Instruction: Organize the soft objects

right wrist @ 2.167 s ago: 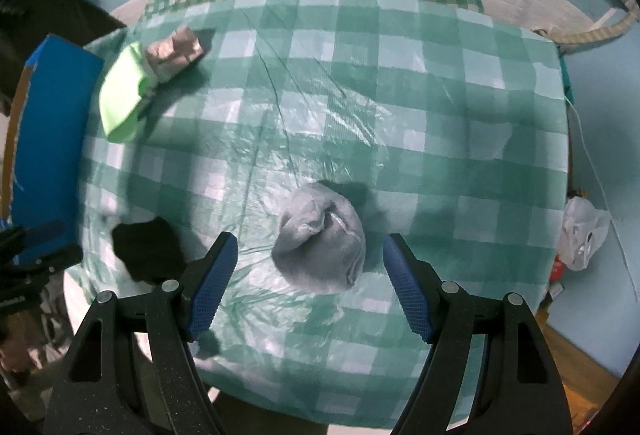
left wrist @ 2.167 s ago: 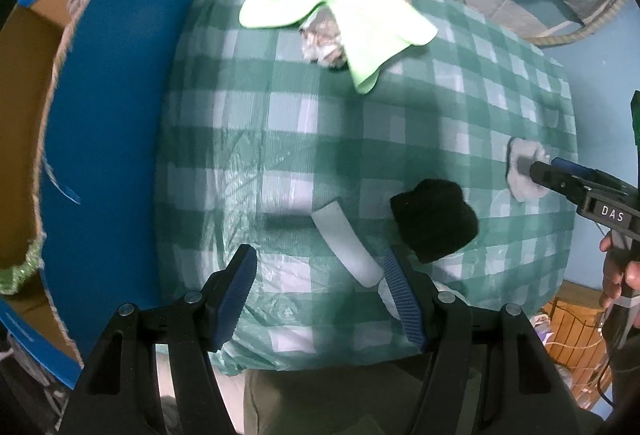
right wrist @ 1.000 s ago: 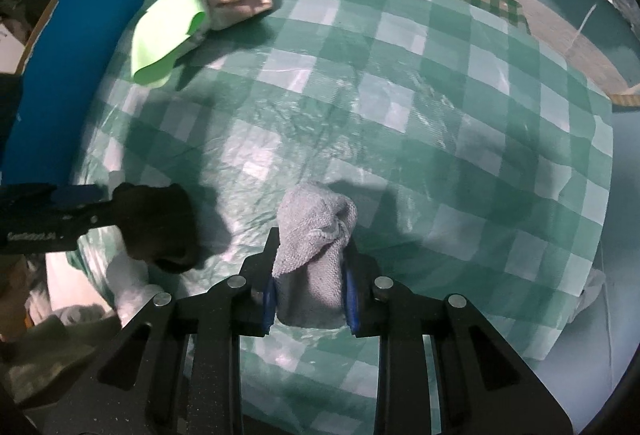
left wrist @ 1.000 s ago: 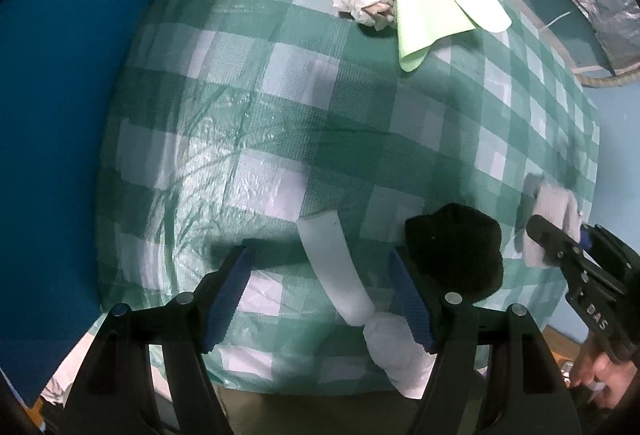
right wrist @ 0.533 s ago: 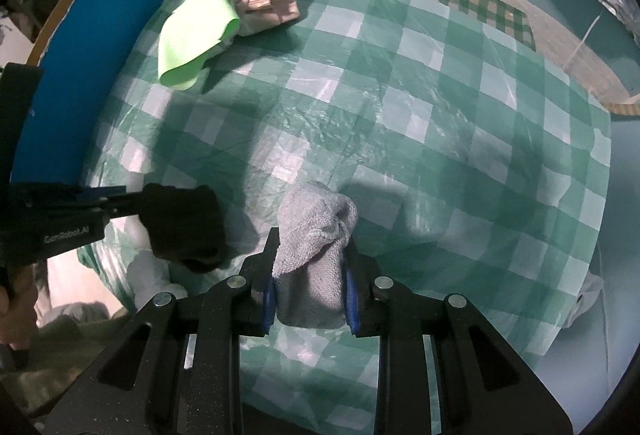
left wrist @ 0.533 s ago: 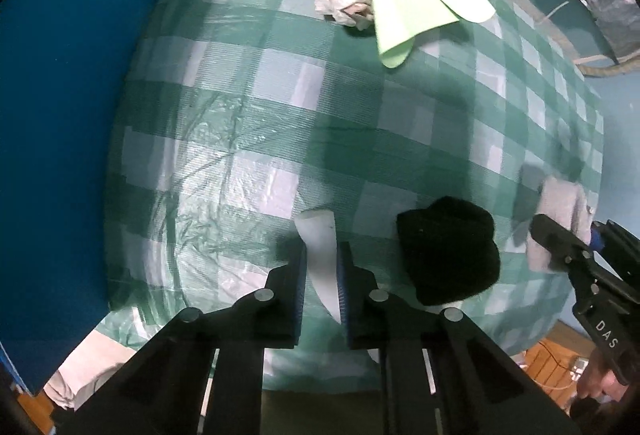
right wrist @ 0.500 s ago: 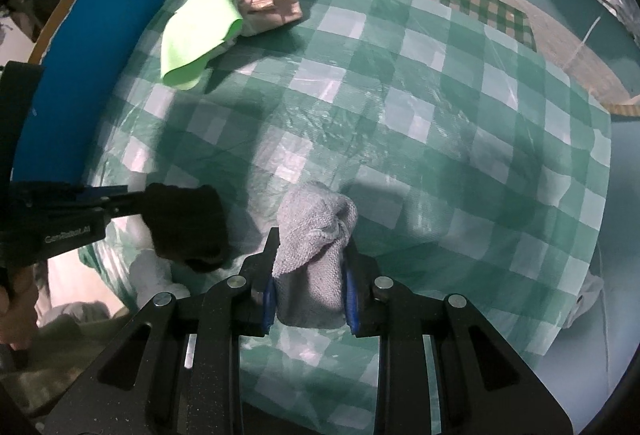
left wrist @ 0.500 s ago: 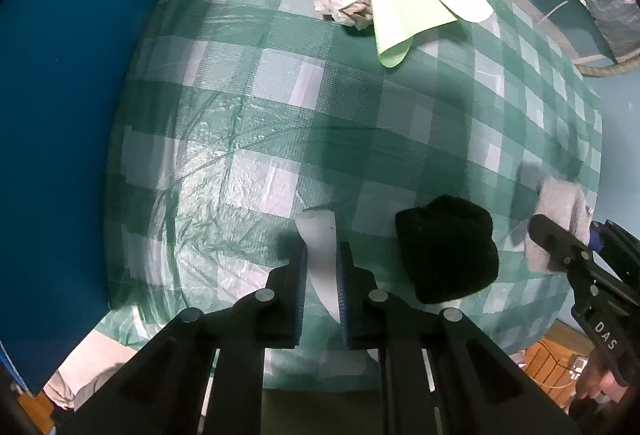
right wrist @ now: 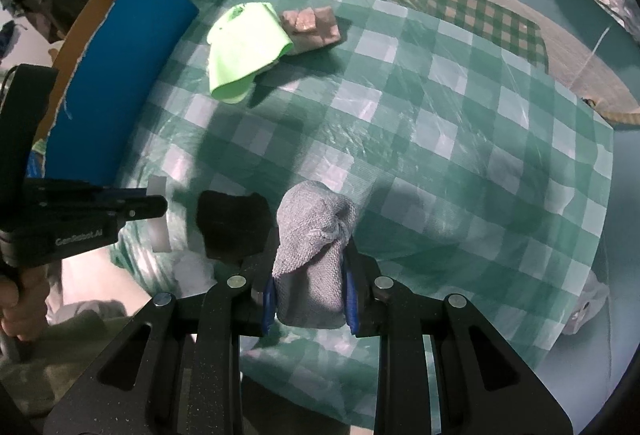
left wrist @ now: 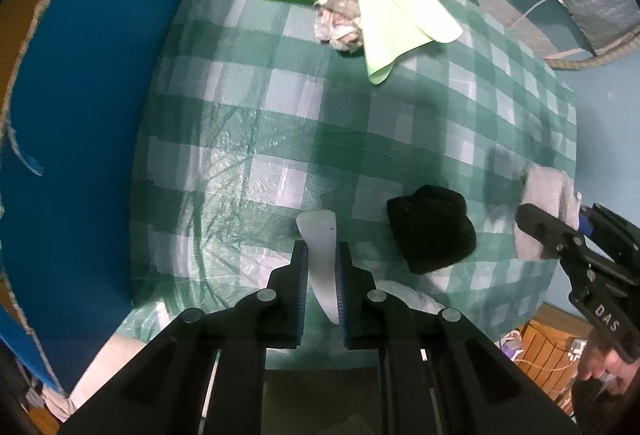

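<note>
On my right gripper (left wrist: 560, 231), seen from the left wrist, I read "DAS" in white, and my left gripper (right wrist: 152, 205), seen from the right wrist, carries a blurred "GenRobot.AI".

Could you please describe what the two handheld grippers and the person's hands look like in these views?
Both are matte black plastic with slotted arms, round silver bolts and ribbed blue pads on the fingers. The left gripper bears pale "GenRobot.AI" lettering on its side; the right gripper bears "DAS". A bare hand, no glove or visible sleeve, holds the left one. No cables show.
</note>
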`<state>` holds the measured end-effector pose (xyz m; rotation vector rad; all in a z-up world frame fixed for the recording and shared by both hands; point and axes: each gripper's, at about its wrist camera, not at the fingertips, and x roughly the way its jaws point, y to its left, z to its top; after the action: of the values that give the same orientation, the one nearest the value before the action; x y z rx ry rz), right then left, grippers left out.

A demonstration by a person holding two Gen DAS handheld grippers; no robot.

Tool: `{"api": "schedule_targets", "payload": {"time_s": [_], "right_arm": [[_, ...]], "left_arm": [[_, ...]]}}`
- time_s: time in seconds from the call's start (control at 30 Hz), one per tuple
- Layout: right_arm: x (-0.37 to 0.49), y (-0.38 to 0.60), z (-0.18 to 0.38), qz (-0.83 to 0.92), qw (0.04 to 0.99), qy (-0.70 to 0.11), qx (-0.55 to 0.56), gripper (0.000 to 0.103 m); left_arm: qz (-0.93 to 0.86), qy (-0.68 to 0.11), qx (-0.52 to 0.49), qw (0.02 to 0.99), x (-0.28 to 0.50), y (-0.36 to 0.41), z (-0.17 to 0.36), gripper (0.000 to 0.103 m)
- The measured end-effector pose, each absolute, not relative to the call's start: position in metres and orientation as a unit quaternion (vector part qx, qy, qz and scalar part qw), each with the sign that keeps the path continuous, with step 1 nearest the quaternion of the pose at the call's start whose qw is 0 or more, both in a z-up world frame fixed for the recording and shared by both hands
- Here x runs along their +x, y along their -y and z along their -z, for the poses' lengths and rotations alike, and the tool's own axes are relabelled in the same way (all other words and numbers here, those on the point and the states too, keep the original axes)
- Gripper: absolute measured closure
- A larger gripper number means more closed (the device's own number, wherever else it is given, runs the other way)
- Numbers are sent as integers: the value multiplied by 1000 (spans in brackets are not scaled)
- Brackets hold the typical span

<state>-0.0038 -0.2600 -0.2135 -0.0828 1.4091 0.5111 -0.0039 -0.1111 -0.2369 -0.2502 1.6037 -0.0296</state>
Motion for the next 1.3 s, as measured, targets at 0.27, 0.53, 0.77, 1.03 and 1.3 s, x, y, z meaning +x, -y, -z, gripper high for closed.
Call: {"api": "schedule_targets", "payload": {"time_s": [0.27, 0.53, 0.77, 1.03, 1.3], "right_arm": [[-4, 260, 195, -231, 738, -634, -28, 78], [-5, 253, 170, -241, 742, -625, -26, 78], [-7, 242, 153, -255, 742, -619, -29, 78], [-5, 223, 129, -274, 746, -607, -30, 78], [4, 194, 113, -294, 746, -596, -42, 78]], "left_arm": [[34, -703, -75, 706, -12, 110, 215, 90], [53, -686, -40, 725, -12, 110, 190, 90], [67, -666, -19, 743, -13, 109, 160, 90], [70, -648, -4, 759, -13, 98, 135, 90], [60, -642, -13, 765, -15, 77, 128, 90]]}}
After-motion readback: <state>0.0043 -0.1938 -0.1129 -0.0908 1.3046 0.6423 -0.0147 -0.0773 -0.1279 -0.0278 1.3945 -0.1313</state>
